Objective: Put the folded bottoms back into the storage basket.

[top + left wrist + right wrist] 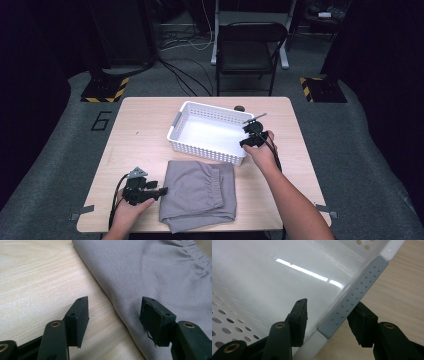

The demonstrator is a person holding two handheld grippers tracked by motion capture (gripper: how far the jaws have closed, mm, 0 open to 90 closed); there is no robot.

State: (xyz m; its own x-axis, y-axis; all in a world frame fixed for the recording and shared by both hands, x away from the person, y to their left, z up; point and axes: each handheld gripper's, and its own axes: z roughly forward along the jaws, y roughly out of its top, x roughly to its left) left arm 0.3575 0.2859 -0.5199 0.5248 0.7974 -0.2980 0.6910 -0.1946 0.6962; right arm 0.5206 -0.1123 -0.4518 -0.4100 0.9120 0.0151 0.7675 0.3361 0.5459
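Note:
A white perforated basket (176, 125) stands at the middle back of the wooden table (140, 130). In front of it lies a folded grey garment (200, 192) with an elastic waistband. My left gripper (162, 191) is open at the garment's left edge. In the left gripper view (115, 300), one jaw is over bare wood and the other over the cloth (155, 270). My right gripper (245, 142) is at the basket's right end. In the right gripper view (332, 303) its jaws straddle the grey grip strip (357, 290) on the rim, one inside and one outside, with a gap still showing.
A small dark object (239, 108) lies on the table just behind the basket. A black folding chair (250, 47) stands beyond the far edge, with cables on the floor around it. Bare wood lies left of the basket and right of the garment.

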